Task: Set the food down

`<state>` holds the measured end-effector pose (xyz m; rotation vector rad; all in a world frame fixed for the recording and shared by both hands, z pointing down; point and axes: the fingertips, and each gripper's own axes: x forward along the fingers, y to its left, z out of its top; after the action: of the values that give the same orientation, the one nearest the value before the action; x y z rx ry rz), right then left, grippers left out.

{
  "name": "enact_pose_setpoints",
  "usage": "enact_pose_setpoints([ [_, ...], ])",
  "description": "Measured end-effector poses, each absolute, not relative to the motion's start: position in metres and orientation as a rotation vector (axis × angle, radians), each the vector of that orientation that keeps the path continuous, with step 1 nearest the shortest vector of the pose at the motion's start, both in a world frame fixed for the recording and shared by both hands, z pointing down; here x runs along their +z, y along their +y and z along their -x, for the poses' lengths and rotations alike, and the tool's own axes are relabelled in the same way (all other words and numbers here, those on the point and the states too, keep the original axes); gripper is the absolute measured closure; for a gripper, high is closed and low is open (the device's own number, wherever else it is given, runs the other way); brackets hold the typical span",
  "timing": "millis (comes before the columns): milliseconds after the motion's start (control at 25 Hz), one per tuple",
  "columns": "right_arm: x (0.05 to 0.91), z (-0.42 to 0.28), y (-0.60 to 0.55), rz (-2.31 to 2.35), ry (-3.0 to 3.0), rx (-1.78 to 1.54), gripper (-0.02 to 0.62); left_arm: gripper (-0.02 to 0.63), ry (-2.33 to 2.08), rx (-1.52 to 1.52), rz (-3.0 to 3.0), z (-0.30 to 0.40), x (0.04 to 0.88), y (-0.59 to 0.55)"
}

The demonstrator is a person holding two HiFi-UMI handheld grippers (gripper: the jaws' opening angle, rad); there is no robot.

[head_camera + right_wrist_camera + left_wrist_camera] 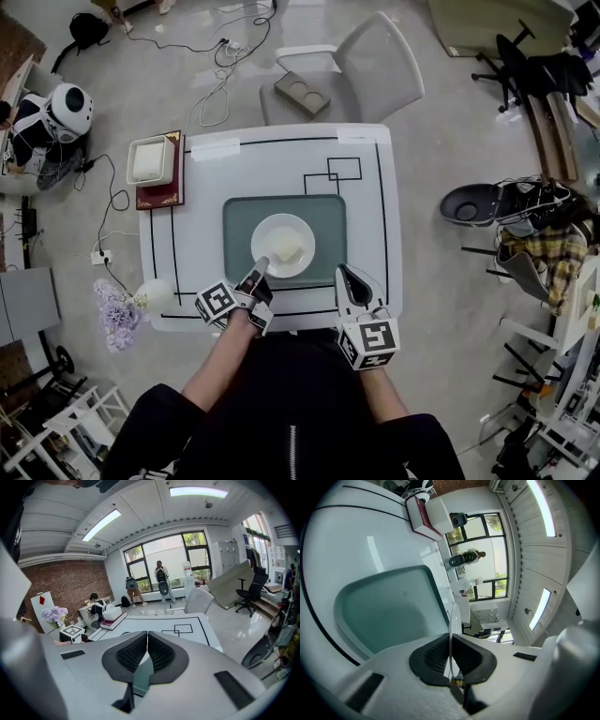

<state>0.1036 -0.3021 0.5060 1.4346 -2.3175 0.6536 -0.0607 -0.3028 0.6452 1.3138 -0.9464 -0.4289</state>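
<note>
Our left gripper (255, 277) pinching the rim of the round white plate (302, 267) of pale food (289, 249) over the grey-green mat (328, 211), right gripper (345, 277) closed empty, we needed to lower it level.

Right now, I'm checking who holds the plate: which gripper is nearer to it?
Left. The left gripper grips the plate at its near rim; the right gripper is apart, off its right side, shut and empty.

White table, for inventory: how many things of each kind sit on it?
Grey-green rectangular placemat: 1
Round white plate: 1
Pale yellow food piece: 1
Dark red book: 1
White square box: 1
White vase, purple flowers: 1
Total: 6
</note>
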Motion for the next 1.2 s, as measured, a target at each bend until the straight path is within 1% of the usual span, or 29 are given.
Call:
enact_pose_setpoints([
  [320,0.509,-0.13,-0.3,-1.528,-2.249,0.677,0.584,0.595,-0.942,-0.27,-1.353,0.03,0.673,-0.326],
  [600,0.51,-0.143,-0.298,-1.58,-2.208,0.69,0.584,0.595,-0.968,-0.187,-1.355,0.022,0.69,-0.329],
  [1080,0.514,-0.141,-0.289,-1.604,-2.185,0.706,0.584,0.594,-0.957,-0.152,-1.403,0.021,0.697,-0.332],
  [1120,0.515,-0.14,-0.289,-1.607,-2.184,0.711,0.584,0.592,-0.951,-0.157,-1.41,0.02,0.696,-0.332],
  [1200,0.516,-0.14,-0.287,-1.611,-2.182,0.721,0.584,0.558,-0.943,-0.161,-1.432,0.019,0.692,-0.333],
])
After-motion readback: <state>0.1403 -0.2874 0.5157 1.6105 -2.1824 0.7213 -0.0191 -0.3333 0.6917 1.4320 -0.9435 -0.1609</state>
